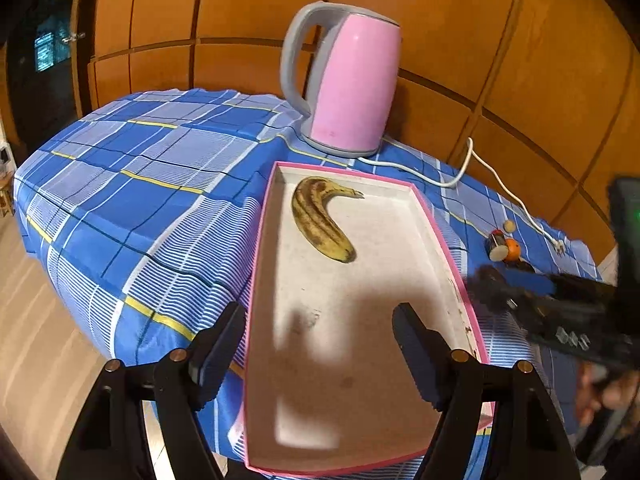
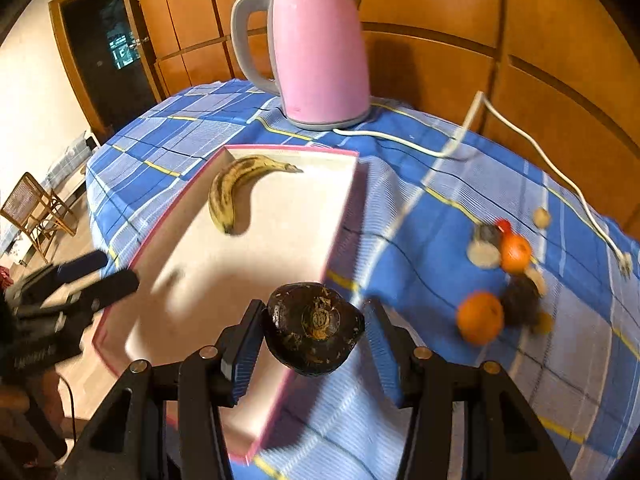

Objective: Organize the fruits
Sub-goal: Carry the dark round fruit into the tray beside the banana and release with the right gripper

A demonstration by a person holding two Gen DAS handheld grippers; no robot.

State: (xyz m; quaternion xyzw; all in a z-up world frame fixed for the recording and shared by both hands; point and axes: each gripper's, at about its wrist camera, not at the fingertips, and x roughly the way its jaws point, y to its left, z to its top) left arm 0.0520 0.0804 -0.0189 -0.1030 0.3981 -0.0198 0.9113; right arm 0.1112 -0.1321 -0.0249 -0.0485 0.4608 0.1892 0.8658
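Right wrist view: the right tool (image 2: 313,342) pinches a dark fruit (image 2: 314,328) above the pink tray's (image 2: 340,236) near right rim; next, release inside near the banana (image 2: 232,190). Left tool (image 1: 316,354) hangs spread, empty.

one banana (image 2: 230,192), two oranges (image 2: 480,318), one kettle (image 2: 320,52)

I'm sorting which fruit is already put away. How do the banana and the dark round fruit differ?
The banana is long, curved and yellow with brown streaks; the dark round fruit is squat and blackish-brown. The banana lies inside the pink tray; the dark fruit is held between the right gripper fingers above the tray's edge.
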